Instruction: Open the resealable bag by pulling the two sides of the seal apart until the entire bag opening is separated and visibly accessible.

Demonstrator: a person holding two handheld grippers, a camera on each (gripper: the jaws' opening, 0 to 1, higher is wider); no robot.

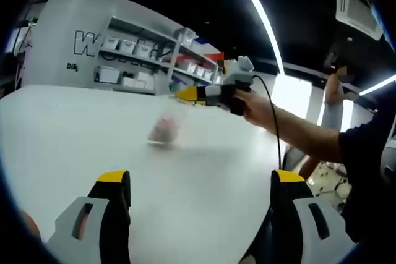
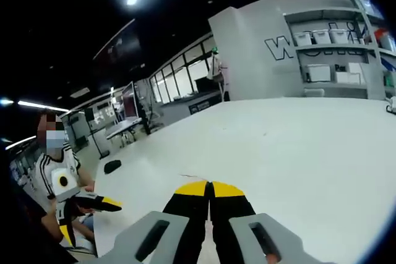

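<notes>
Grey shelving with white storage boxes (image 1: 127, 46) lines the wall behind a broad white desk (image 1: 93, 153), under long ceiling light strips (image 1: 257, 10).

Seen from the left gripper view, the left gripper (image 1: 198, 193) has its yellow-tipped black fingers (image 1: 114, 180) spread wide apart, holding nothing, over the near edge of the desk. Farther along the desk, toward its far edge, a small clear resealable bag (image 1: 166, 127) with something pinkish inside stands on the surface; it is blurred, and whether its seal is open cannot be told. Just above and beside the bag, a person's hand (image 1: 257, 108) holds the right gripper (image 1: 185, 94), its yellow tips pointing at the top of the bag; contact with the bag cannot be made out.

From the right gripper view, that gripper's fingers (image 2: 185, 199) are pressed together, tips meeting, with a thin pale edge showing just past them; it is too faint to say whether the bag is pinched there. Beyond the desk's far left edge, another person in a white shirt (image 2: 59, 174) holds a similar yellow-tipped tool (image 2: 86, 202).
</notes>
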